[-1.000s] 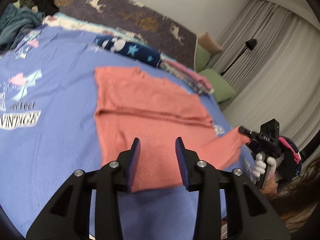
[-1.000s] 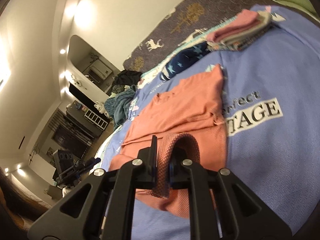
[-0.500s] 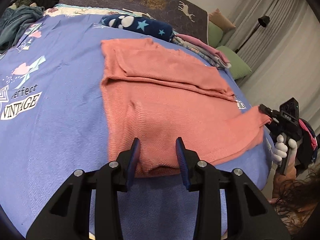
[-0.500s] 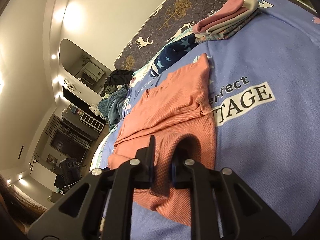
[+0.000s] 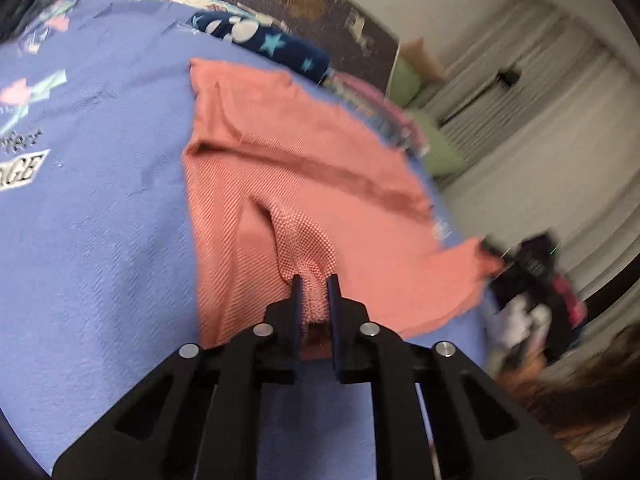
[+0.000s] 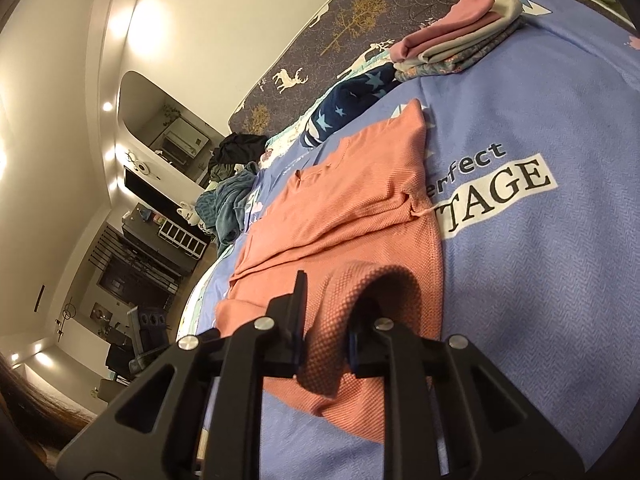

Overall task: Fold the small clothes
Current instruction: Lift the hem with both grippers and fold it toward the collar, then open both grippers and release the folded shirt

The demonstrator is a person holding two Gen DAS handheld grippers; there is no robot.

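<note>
Coral shirt [image 5: 312, 184]: your left gripper [image 5: 314, 280], open before, is closing on its hem; your right gripper [image 6: 326, 308], pinching a fold, is opening; blanket [image 6: 560, 260] reads "TAGE"

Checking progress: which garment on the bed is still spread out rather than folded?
The salmon-orange knit shirt, lying flat on the blue bedspread; the pink-and-grey pile is folded.

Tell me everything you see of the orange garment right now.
The orange garment is a textured knit piece lying mostly flat on the blue bedspread, its far part already folded over. The left gripper is closing on a bunched fold at its near edge; the right gripper, jaws opening, has another raised fold of that edge between its fingers.
</note>
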